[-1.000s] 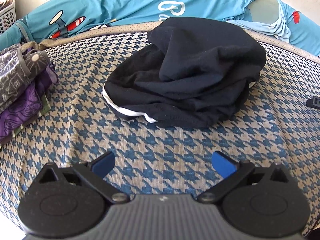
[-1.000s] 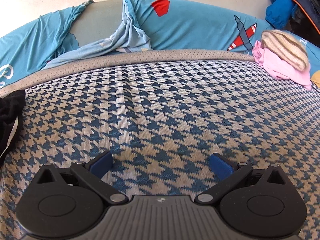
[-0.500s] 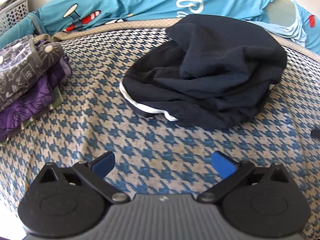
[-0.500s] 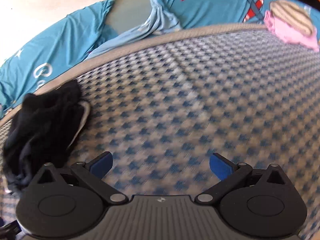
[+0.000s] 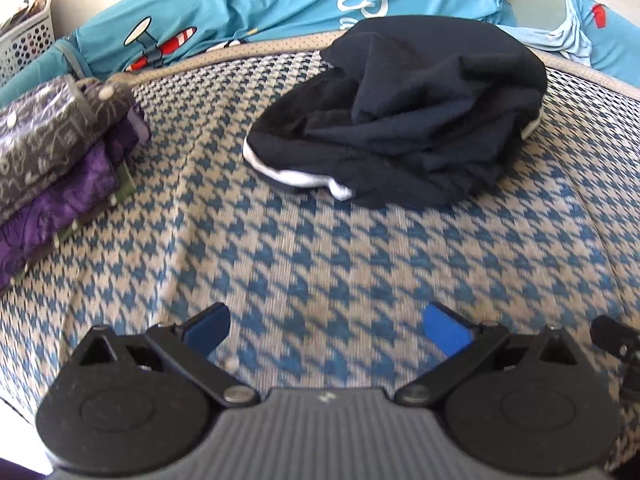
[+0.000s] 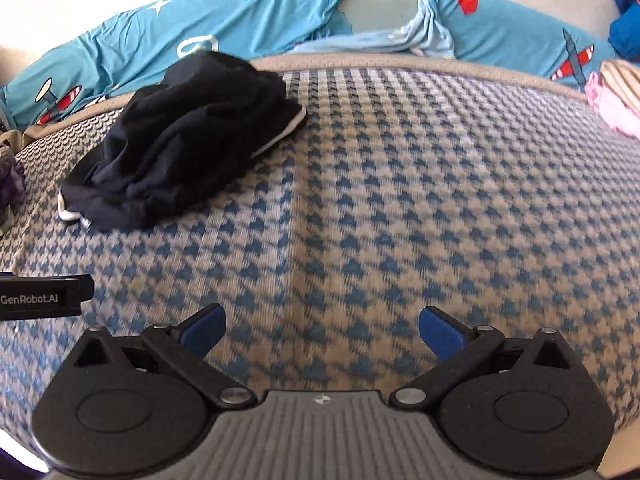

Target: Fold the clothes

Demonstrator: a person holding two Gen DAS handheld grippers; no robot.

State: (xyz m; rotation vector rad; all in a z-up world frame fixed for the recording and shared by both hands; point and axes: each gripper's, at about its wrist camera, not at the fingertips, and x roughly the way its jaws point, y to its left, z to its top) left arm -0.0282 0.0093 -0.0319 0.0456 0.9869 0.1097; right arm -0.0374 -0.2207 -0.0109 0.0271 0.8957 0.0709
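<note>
Left wrist view: crumpled black garment well ahead of wide, empty jaws; right jaws likewise wide, empty.

Black garment with white trim lies frame centre on blue-and-beige houndstooth mat; turquoise aeroplane-print sheet at top; purple and grey patterned stack at left.

One label reads clearly: "GenRobot.AI", in pale letters on a black device that juts in from the edge of the right wrist view, just outside the left-hand finger and a little ahead of it. Far ahead of the fingers in the left wrist view, the turquoise sheet carries white cursive lettering; a capital "B" shows, but the rest is cut off by the black garment and cannot be read.
</note>
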